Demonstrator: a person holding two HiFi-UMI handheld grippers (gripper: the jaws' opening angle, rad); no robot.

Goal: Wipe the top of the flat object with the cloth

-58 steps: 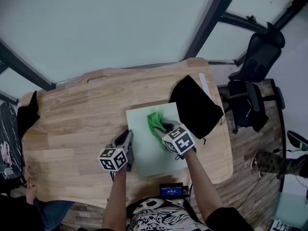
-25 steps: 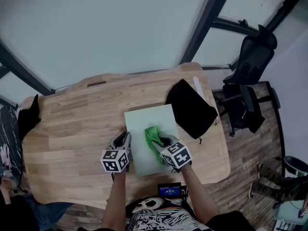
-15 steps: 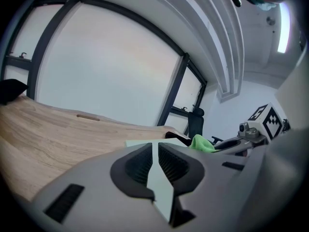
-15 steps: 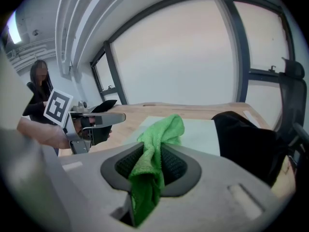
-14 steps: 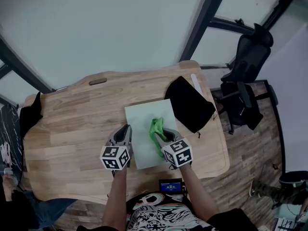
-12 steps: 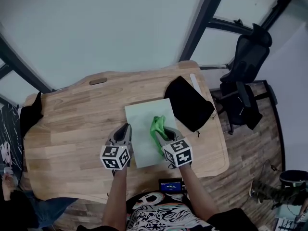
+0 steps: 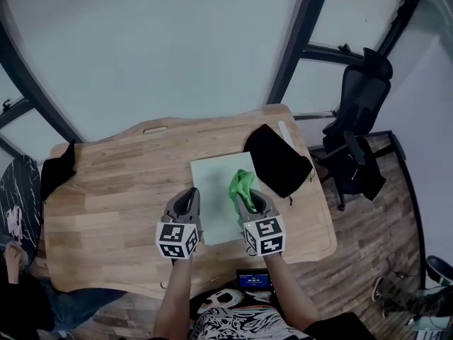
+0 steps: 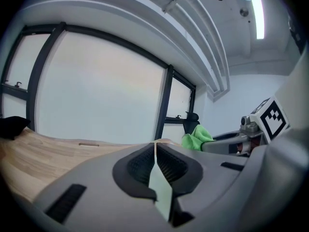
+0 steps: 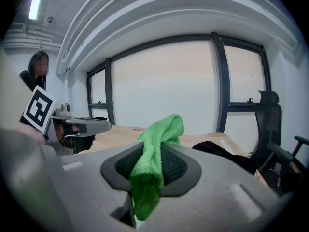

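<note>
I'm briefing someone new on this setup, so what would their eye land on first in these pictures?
The bright green cloth stands out most, pinched in the right gripper over the right part of a pale green flat sheet mid-table. Next, the left gripper clamps that sheet's left edge, and a black bag lies on the wooden table just right of it.

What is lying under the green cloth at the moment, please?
The pale sheet lies below the cloth, which the right gripper grips. The patch of sheet directly beneath is covered, so contact cannot be judged.
</note>
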